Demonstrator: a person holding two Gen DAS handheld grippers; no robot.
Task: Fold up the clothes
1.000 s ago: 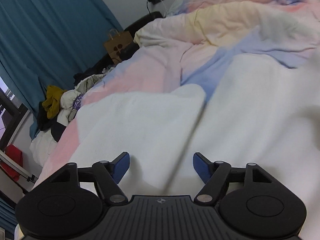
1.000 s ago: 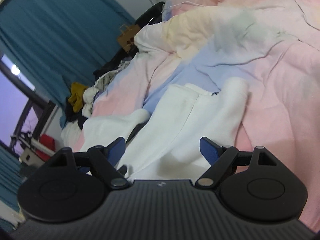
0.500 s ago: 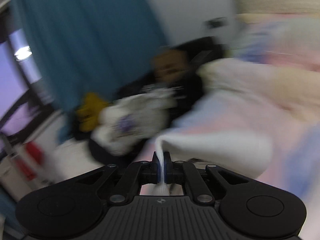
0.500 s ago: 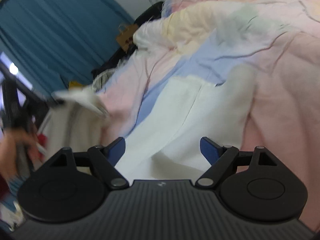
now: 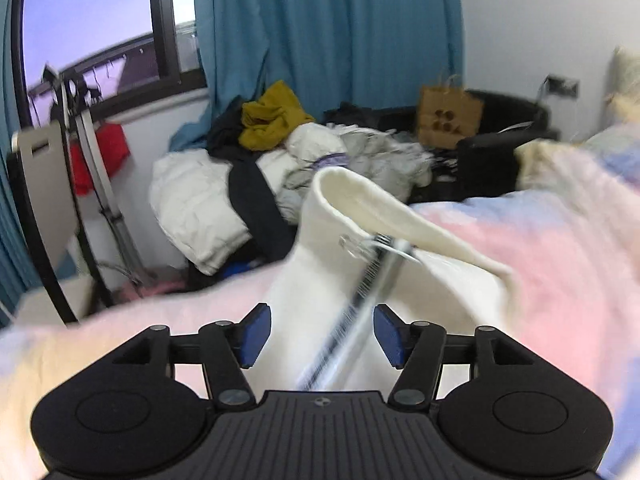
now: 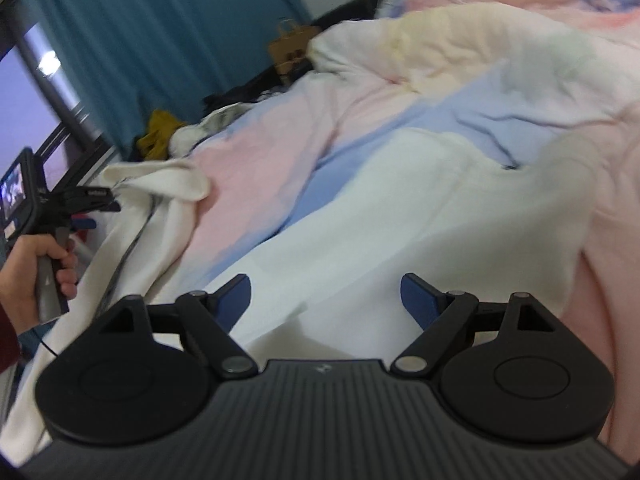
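A white zip-up garment (image 6: 400,216) lies spread on the pastel duvet (image 6: 520,80). In the left wrist view its left part (image 5: 360,216) stands folded up with the zipper (image 5: 376,260) running down between my fingers. My left gripper (image 5: 318,336) is open just in front of that cloth, holding nothing. It also shows in the right wrist view (image 6: 90,208), held in a hand at the bed's left edge. My right gripper (image 6: 326,300) is open just above the garment's lower part.
A heap of clothes (image 5: 280,160) lies beyond the bed's edge below the teal curtain (image 5: 328,24). A brown paper bag (image 5: 448,116) and a black chair (image 5: 504,152) stand beside it. A chair and stand (image 5: 60,200) are at the window.
My left gripper shut on the garment's left part, swung it left towards the bed's edge, and has now opened and let it go. The right gripper stayed open over the garment.
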